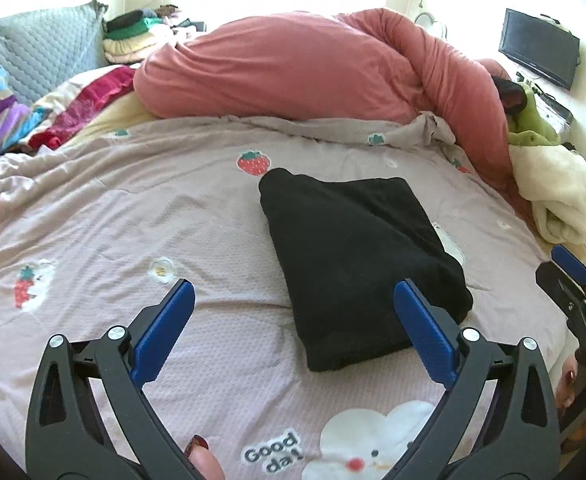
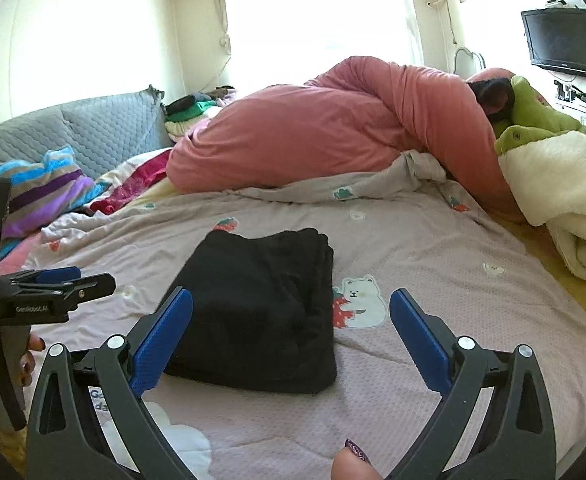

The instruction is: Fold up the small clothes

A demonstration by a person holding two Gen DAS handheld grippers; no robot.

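A black garment (image 1: 357, 264) lies folded into a thick rectangle on the pinkish-grey bedspread (image 1: 133, 208); it also shows in the right wrist view (image 2: 261, 312). My left gripper (image 1: 293, 292) is open and empty, held just above the bed with the garment's near edge beside its right finger. My right gripper (image 2: 291, 300) is open and empty, with the garment beside its left finger. The right gripper shows at the right edge of the left wrist view (image 1: 577, 288). The left gripper shows at the left edge of the right wrist view (image 2: 57, 284).
A bulky salmon-pink duvet (image 1: 293, 72) lies across the far side of the bed. A cream blanket (image 2: 565, 192) and a green plush toy (image 2: 533, 116) lie at the right. Striped and red cloths (image 1: 21, 112) lie at the left by a grey headboard (image 1: 41, 48).
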